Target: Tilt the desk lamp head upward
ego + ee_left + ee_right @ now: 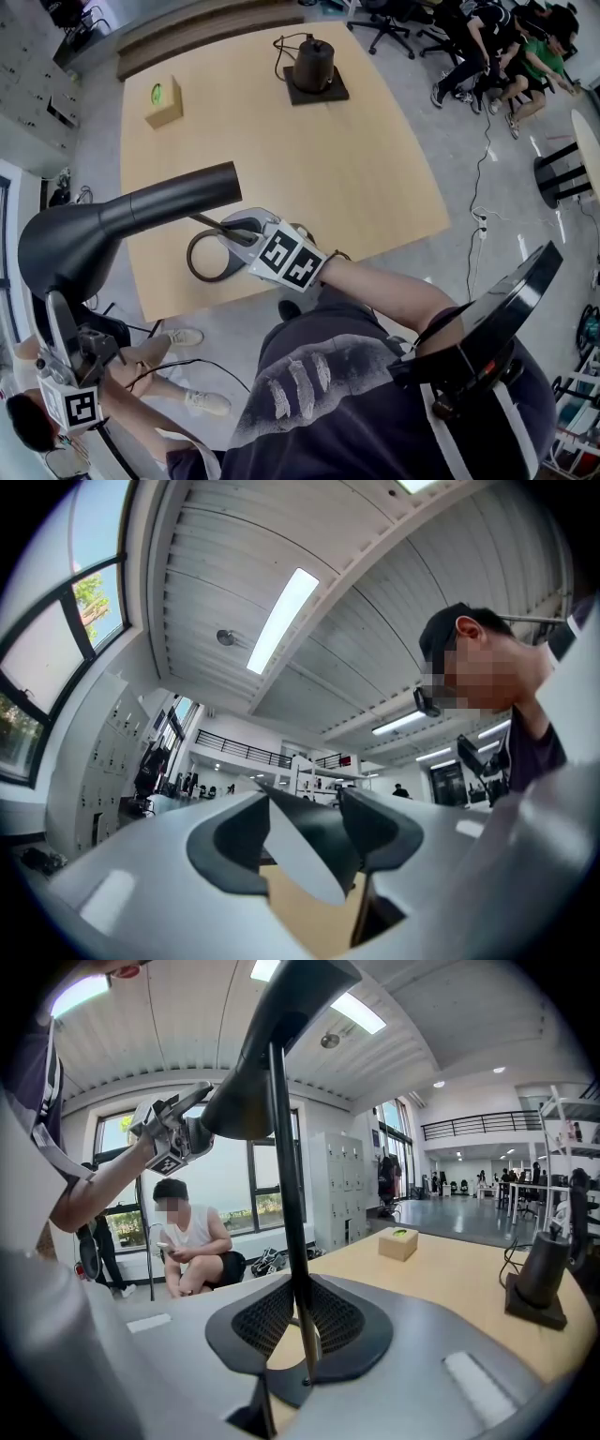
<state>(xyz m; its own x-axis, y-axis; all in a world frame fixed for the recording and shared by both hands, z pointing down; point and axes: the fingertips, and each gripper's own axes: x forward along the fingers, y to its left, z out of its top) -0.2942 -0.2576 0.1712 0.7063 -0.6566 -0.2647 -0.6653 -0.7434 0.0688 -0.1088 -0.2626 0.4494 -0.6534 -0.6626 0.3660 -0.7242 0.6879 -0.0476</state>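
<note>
Where the right tongs (300, 1324) close, the pads stand pressed almost together, pinching the lamp's thin black stem (286, 1204), which rises upright between them.

Base ring (201, 259): black, flat on the worktop (309, 159), just beside the right tongs and near the worktop's front edge.

Left tongs (309, 841): spread wide and pinching the rim of the lamp head (122, 217). The black shell and its pale inner face sit between the two pads.

Lamp head: black cone. The narrow neck is above the right tongs and the wide mouth is out at the left tongs. From the right gripper view the neck shows higher than the mouth. In the head view the mouth shows past the worktop's left edge.

Marker cube (291, 258): black-and-white squares, on the right tongs just behind the pads. A like one sits on the left tongs.

Box (164, 101): small and tan with a green spot on top. It stands well beyond the right tongs, on the far side of the worktop.

Dark object (312, 66): bell-shaped, on a square base, with a cable (281, 52) looped beside it. It stands well beyond the right tongs, farther than the box and to its right.

Seated person (192, 1241): white sleeveless top, on a chair by the windows, beyond the left tongs as the right gripper view shows them.
</note>
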